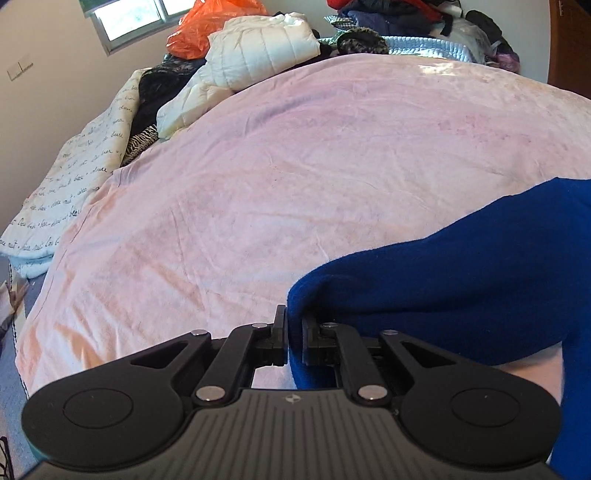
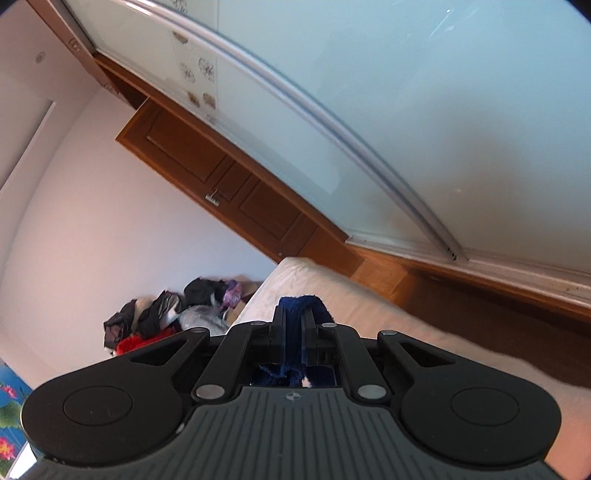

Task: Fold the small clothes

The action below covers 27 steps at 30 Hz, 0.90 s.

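A deep blue fleece garment (image 1: 461, 280) hangs over the pink bed cover (image 1: 277, 177), stretching from the lower middle to the right edge of the left wrist view. My left gripper (image 1: 294, 325) is shut on its left edge, with cloth bunched between the fingers. My right gripper (image 2: 294, 317) is shut on another part of the same blue garment (image 2: 297, 332), which pokes out past the fingertips and fills the gap between them. The right gripper is tilted upward above the bed (image 2: 332, 295), so most of the garment is hidden there.
At the far end of the bed lie a white puffer jacket (image 1: 258, 48), an orange plastic bag (image 1: 207, 26) and a heap of dark clothes (image 1: 388, 14). A script-printed quilt (image 1: 74, 173) lies at the left. A wooden wardrobe with glass sliding doors (image 2: 332, 110) stands beside the bed.
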Motion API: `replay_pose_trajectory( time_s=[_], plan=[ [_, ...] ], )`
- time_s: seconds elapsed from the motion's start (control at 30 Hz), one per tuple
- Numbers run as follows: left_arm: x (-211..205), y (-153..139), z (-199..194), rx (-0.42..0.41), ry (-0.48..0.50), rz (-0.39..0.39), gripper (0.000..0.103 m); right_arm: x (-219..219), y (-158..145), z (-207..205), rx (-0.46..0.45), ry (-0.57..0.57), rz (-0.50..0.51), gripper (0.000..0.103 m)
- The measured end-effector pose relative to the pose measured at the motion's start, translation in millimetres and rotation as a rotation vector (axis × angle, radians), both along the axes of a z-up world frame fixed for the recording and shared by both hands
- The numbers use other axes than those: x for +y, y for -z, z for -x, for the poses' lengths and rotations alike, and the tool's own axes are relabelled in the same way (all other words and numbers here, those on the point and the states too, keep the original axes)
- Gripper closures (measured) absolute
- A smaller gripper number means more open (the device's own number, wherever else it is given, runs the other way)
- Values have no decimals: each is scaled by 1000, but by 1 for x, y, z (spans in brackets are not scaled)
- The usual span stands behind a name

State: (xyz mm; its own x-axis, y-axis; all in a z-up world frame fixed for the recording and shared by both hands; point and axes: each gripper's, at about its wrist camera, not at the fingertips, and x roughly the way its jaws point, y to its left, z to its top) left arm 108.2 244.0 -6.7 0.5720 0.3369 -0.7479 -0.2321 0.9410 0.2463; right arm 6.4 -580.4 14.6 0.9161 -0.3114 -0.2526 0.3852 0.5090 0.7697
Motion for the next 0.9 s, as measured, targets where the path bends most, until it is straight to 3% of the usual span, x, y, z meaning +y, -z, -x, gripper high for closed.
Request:
replay_pose_trajectory(
  time_s=[0.13, 0.17, 0.23, 0.3, 0.33, 0.43, 0.47, 0.67, 0.77, 0.9],
  plan=[
    [-20, -12, 7, -48, 15, -97, 91, 26, -10, -14, -28, -77, 18, 93],
    [-27, -17, 9, -63, 15, -117, 86, 33, -13, -19, -36, -101, 22, 93],
    [-37, -27, 11, -97, 20, -121, 65, 49, -21, -30, -47, -153, 38, 92],
    [-46, -35, 11, -143, 13, -130, 9, 67, -28, -43, -54, -206, 59, 92],
    [-50, -38, 13, -185, 7, -153, 4, 77, -31, -49, -58, -232, 63, 92],
    [-69, -37, 7, -240, -55, -353, 4, 104, -35, -72, -80, -316, 47, 92],
    [-73, -38, 6, -238, -48, -367, 4, 114, -36, -81, -85, -345, 42, 92],
    [-109, -39, 14, -205, 128, -67, 4, 184, -35, -138, -76, -522, 2, 92],
    [-138, -28, 22, -182, 212, -16, 4, 218, -34, -161, -71, -581, -17, 92],
    [-172, -15, 32, -167, 314, -7, 4, 248, -26, -174, -55, -611, -20, 91]
  ],
)
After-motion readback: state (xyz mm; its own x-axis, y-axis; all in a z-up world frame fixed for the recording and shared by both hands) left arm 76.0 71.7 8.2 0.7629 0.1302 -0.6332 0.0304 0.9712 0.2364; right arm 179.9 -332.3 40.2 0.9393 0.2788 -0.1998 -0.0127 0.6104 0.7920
